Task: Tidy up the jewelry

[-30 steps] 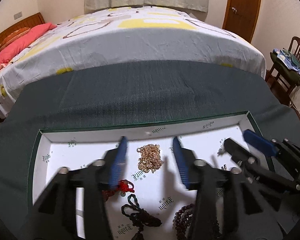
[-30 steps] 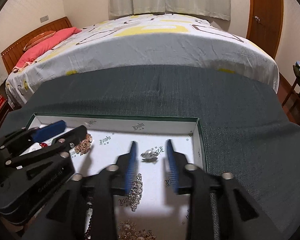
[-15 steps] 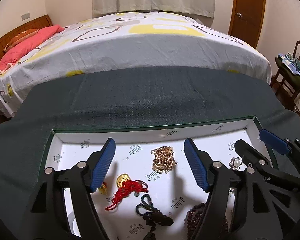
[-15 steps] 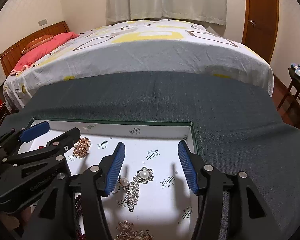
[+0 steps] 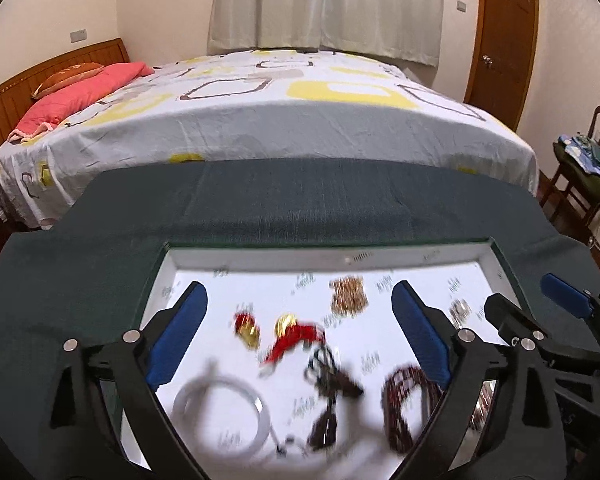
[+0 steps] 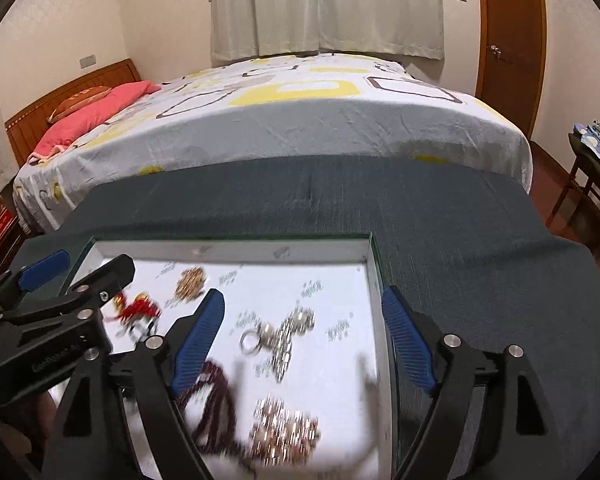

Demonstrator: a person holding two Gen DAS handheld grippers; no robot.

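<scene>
I am holding the left claw (image 5: 298,334) released, jaws just opened, nothing between | right claw (image 6: 302,336) likewise, hovering over the white tray (image 6: 228,255) on the tabletop | jewelry lying loose inside: gold chain (image 5: 348,294), red knot charm (image 5: 296,338), pearl brooch (image 6: 288,334) | spread for sorting.

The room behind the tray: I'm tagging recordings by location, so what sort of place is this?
Most likely a home bedroom. A made bed with a pink pillow against a wooden headboard fills the background, with curtains behind it.
</scene>
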